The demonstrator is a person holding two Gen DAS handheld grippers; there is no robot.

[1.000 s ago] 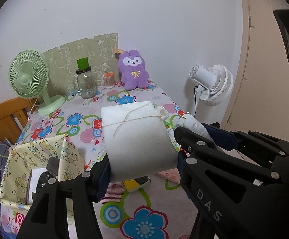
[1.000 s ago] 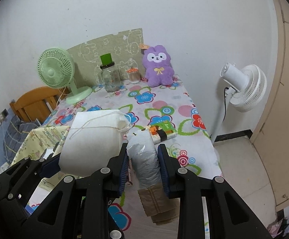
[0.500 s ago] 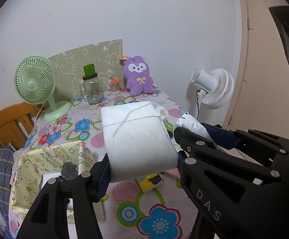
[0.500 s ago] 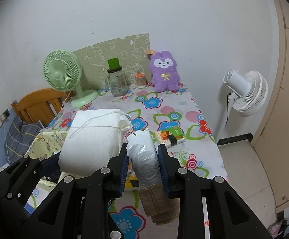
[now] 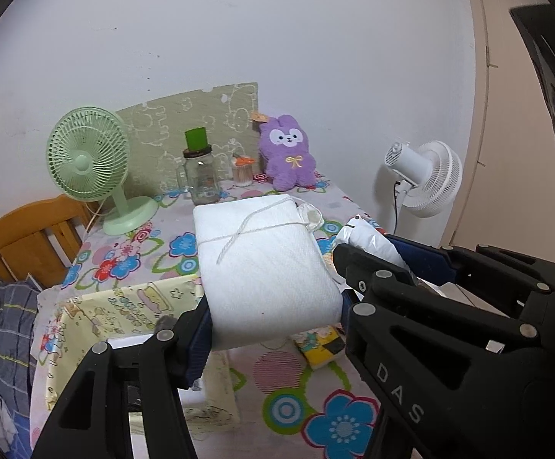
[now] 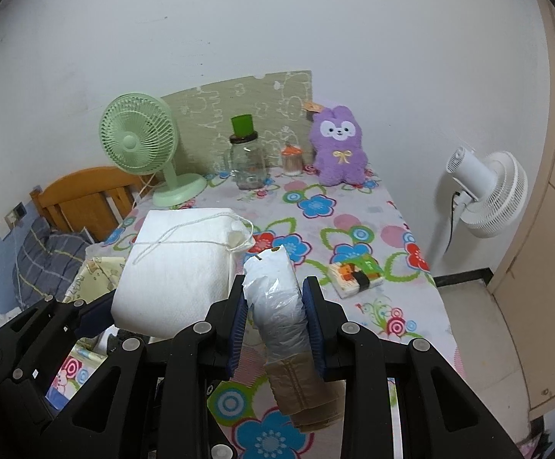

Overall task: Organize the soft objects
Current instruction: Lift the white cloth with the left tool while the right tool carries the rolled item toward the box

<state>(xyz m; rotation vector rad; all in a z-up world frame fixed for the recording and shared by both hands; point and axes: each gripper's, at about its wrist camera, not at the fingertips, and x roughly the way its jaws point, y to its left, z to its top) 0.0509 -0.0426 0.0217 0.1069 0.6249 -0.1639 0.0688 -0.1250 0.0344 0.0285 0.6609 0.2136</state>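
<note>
Since the earlier frames we see both tongs lifted and drawn back, so more of the flowered surface [image 6: 357, 206] shows below; our left tongs [image 5: 273, 321] stand about half open, pressed on a white wrapped bundle [image 5: 266, 264] tied with string, held in the middle of the frame above a pale yellow box [image 5: 124, 317]; our right tongs [image 6: 275, 313] are clamped narrow on a plastic-wrapped roll [image 6: 277, 298], low centre; a purple plush rabbit [image 6: 338, 145] sits at the far edge of the surface.
</note>
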